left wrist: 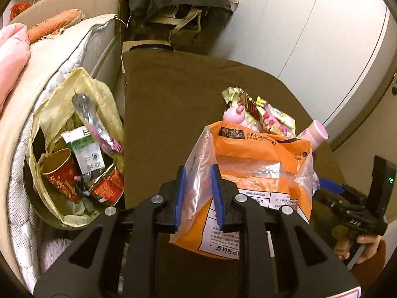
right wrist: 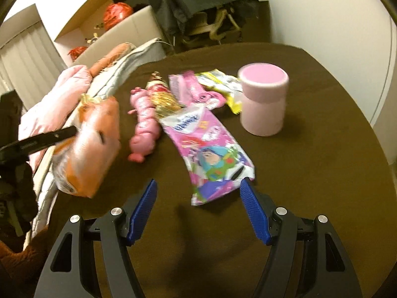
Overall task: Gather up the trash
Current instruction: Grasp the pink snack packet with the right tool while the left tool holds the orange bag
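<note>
two tongs: left tongs [left wrist: 197,193] clenched on orange bag [left wrist: 260,173], likely mid-carry to bin [left wrist: 74,154]; right tongs [right wrist: 198,208] released, next wrapper [right wrist: 213,149].

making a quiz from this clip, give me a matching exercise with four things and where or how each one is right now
Things:
1. orange air cushion bag
2. pink cylinder container
3. red paper cup
4. right gripper

States:
a. lying inside the yellow-lined bin
b. open, just above the brown table
c. standing upright on the table
d. pinched between the left gripper fingers

Pairs: 1-d, 2-c, 3-a, 4-b
</note>
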The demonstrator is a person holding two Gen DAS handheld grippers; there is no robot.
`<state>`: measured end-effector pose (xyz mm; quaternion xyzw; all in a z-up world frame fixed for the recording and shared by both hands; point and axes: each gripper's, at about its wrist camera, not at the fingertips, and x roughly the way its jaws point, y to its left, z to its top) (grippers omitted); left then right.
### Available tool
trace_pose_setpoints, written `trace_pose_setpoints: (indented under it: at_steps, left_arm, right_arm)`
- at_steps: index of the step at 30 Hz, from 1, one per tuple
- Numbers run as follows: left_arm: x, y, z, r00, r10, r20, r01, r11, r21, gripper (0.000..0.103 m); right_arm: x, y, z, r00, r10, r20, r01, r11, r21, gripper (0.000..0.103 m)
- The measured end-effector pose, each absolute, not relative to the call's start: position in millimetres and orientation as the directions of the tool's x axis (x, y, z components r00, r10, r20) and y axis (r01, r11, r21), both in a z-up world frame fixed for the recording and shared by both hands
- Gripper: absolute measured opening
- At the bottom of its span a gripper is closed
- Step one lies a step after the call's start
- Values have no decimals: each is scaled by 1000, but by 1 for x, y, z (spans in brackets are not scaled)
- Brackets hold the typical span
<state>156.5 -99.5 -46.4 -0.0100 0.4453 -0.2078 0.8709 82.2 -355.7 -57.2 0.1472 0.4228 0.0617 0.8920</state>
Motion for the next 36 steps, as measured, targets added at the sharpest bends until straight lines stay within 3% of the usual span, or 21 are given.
trace_pose_setpoints:
  at_steps: [7, 13, 15, 19, 27, 32, 33, 34, 35, 36]
  left_arm:
    - [143, -92, -52, 509, -377, -774, 386, 903, -186, 20]
    - [135, -85, -53, 493, -395, -776, 389, 897, -210, 21]
    - [133, -82, -53, 491, -396, -776, 386, 897, -214, 21]
    - [131, -78, -56, 487, -396, -779, 378, 899, -221, 21]
    - [131, -76, -59, 483, -403, -777, 373, 898, -234, 21]
    - [132, -75, -59, 482, -402, -778, 369, 899, -236, 21]
    - [132, -74, -58, 482, -401, -779, 367, 900, -237, 21]
    - [132, -73, -58, 481, -400, -780, 364, 901, -238, 21]
    - [132, -72, -58, 482, -399, -780, 361, 902, -239, 21]
    - [132, -72, -58, 483, -398, -780, 357, 903, -239, 21]
  right_arm:
    - [113, -348, -40, 644, 145, -751, -38, 987, 157, 65]
    - [150, -358, -57, 585, 170, -793, -79, 985, 152, 65]
    - [155, -361, -60, 567, 197, -800, -87, 980, 180, 58]
    - [153, -357, -61, 538, 254, -804, -110, 967, 232, 25]
    - [136, -337, -46, 566, 206, -798, -116, 978, 170, 12]
    - [129, -341, -41, 595, 235, -768, -152, 972, 180, 15]
    - [130, -344, -44, 590, 215, -778, -141, 976, 163, 20]
    - [129, -346, -46, 587, 200, -784, -129, 980, 153, 42]
    - [129, -350, -50, 584, 202, -786, -125, 979, 159, 55]
    - [131, -352, -51, 582, 215, -784, -129, 977, 171, 57]
